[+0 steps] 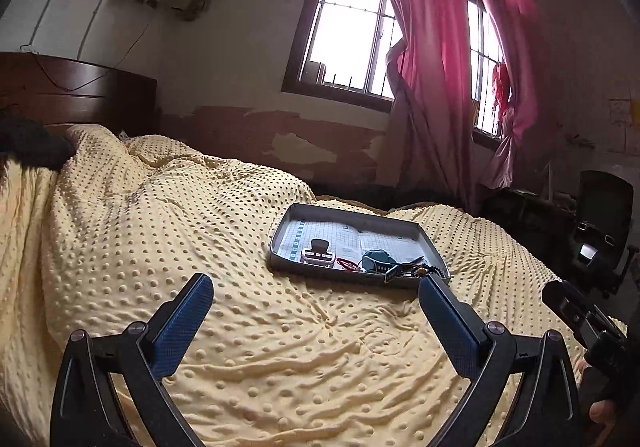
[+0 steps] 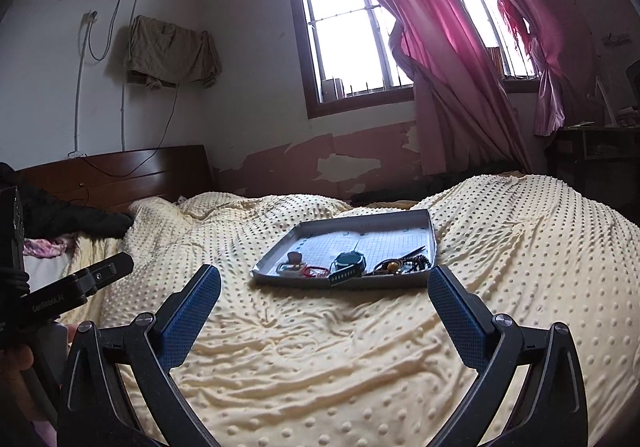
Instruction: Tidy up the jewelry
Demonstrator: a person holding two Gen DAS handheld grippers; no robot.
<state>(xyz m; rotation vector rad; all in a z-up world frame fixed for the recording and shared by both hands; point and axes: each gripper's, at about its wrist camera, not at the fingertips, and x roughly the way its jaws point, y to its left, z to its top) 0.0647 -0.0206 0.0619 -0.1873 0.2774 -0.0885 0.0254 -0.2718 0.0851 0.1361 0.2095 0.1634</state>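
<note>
Two hand-held grippers hover with fingers spread above a yellow bedspread, facing a shallow grey tray of jewelry.

The left gripper (image 1: pixel 316 285) and the right gripper (image 2: pixel 328 277) each have their blue-padded fingers wide apart and hold nothing. The tray (image 1: pixel 430 243) lies on the dotted yellow blanket (image 1: pixel 168 231), beyond both grippers and near the middle of the bed. All the jewelry is bunched along the tray's near edge: at the left a small white watch (image 1: pixel 318 255), then a red bracelet (image 1: pixel 347 263), then a dark round-faced watch (image 1: pixel 376 262), and at the right a tangle of dark beads (image 1: pixel 420 269). The far part of the tray, lined with gridded paper, is bare. Behind the bed, a barred window (image 2: pixel 352 35) with pink curtains (image 2: pixel 440 47) lets in bright daylight. A wooden headboard (image 2: pixel 120 173) stands at the far left.
</note>
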